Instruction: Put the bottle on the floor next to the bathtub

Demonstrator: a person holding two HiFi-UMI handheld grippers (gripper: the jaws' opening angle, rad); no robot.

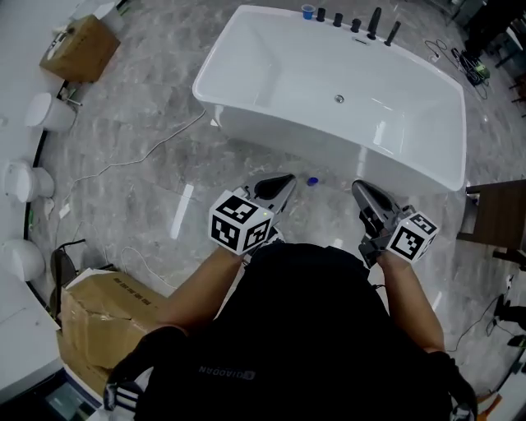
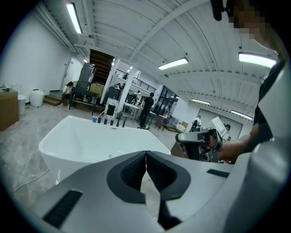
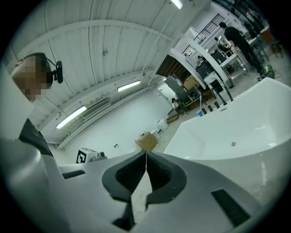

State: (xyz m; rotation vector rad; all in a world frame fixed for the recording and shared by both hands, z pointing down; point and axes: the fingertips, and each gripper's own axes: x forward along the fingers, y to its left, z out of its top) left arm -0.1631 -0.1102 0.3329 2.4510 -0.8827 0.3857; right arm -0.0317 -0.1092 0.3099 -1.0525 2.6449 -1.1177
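Observation:
The white bathtub (image 1: 271, 74) stands ahead of me on the grey marble floor. A small blue-capped object (image 1: 312, 181), apparently the bottle seen from above, stands on the floor beside the tub's near wall. My left gripper (image 1: 286, 182) hovers just left of it, shut and empty. My right gripper (image 1: 359, 189) hovers to its right, also shut with nothing held. In the left gripper view the jaws (image 2: 146, 153) meet in front of the tub (image 2: 86, 141), with the right gripper (image 2: 200, 144) beyond. In the right gripper view the jaws (image 3: 145, 154) are closed before the tub (image 3: 236, 132).
A blue cup (image 1: 307, 11) and dark tap fittings (image 1: 374, 25) sit on the tub's far rim. Cardboard boxes lie at the far left (image 1: 82, 45) and near left (image 1: 103, 316). A cable (image 1: 140, 156) runs over the floor. A wooden stool (image 1: 501, 215) stands at the right.

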